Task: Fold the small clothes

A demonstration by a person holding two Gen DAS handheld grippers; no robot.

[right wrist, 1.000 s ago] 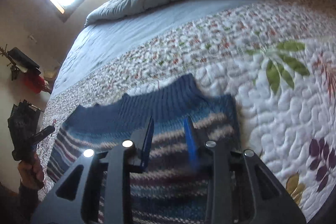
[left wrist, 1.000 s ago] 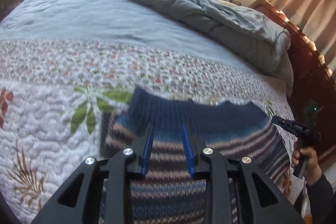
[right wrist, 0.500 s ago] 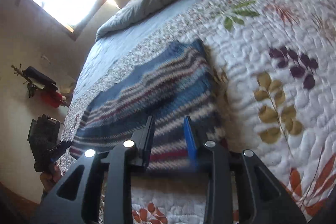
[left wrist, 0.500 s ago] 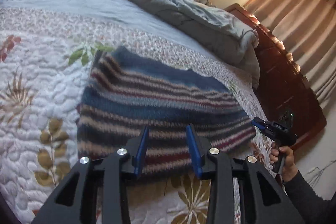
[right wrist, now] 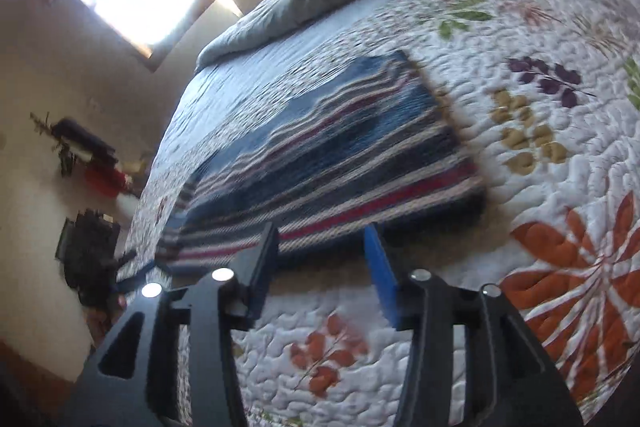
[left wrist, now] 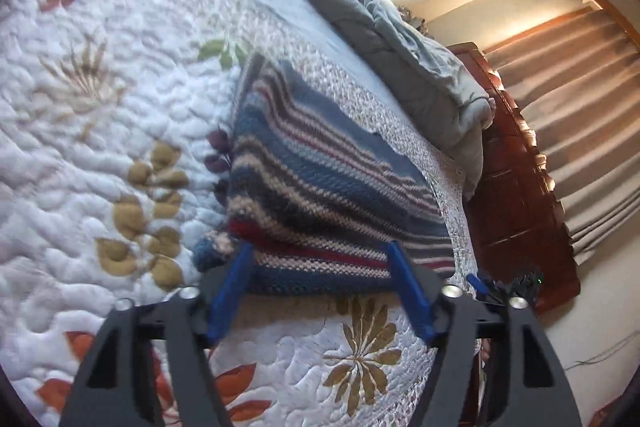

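Quilted floral bedspread (left wrist: 100, 131) carries a folded striped sweater (left wrist: 320, 179); both grippers' fingers are spreading apart, holding nothing.

Coarse knit sweater (left wrist: 320, 183), quilted bedspread (left wrist: 100, 115)

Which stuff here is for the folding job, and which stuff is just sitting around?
For the job:
- striped knitted sweater, folded on the bed
- left gripper, jaws opening, nothing between them
- right gripper, jaws opening, nothing between them

Just sitting around:
- flowered quilt
- grey duvet, bunched up
- curtains
- wooden bed frame
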